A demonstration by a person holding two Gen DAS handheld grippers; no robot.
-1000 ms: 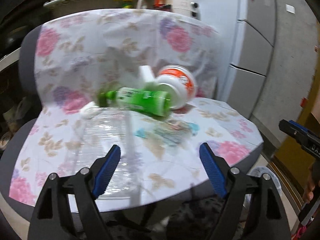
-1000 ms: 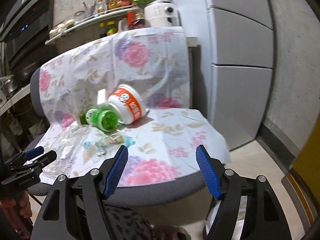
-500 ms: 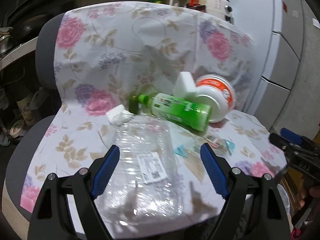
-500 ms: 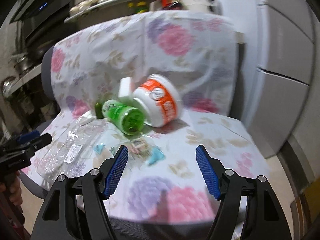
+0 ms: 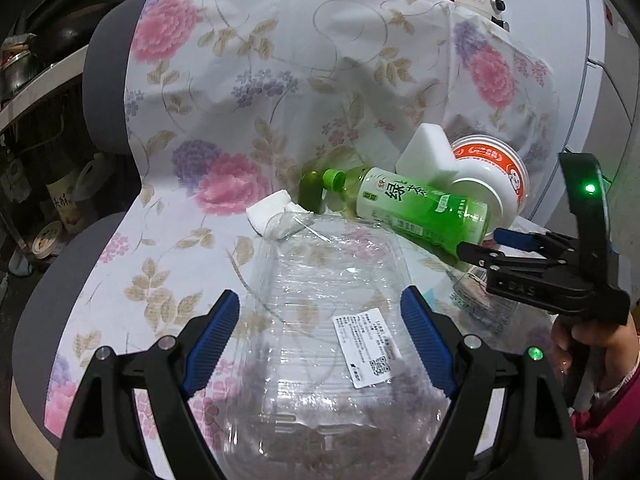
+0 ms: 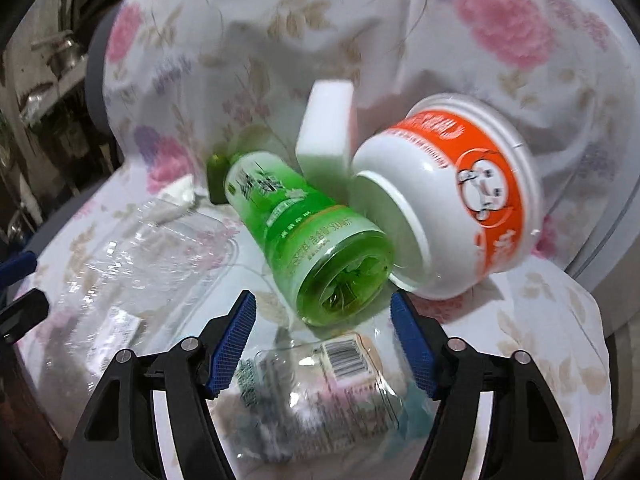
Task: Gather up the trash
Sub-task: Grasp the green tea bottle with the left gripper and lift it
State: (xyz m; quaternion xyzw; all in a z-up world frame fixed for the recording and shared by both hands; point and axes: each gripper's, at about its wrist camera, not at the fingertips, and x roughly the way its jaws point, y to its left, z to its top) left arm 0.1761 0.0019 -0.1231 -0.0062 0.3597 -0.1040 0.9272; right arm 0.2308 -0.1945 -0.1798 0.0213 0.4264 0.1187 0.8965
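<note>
Trash on the floral-cloth-covered chair seat (image 5: 168, 248), by count:
- 1 green plastic tea bottle (image 6: 304, 236), lying on its side, label reads "绿茶"
- 1 white-and-orange paper noodle bowl (image 6: 460, 200), tipped over, touching the bottle
- 1 clear plastic clamshell tray (image 5: 336, 320) with a white barcode/QR sticker, print unreadable
- 2 white foam blocks (image 5: 430, 154)
- 1 crumpled clear wrapper with barcode (image 6: 328, 376)

Left hand-held gripper (image 5: 320, 340): wide open, empty, over the tray. Right hand-held gripper (image 6: 324, 344): jaws closing, over the wrapper just below the bottle's base, not gripping anything.
</note>
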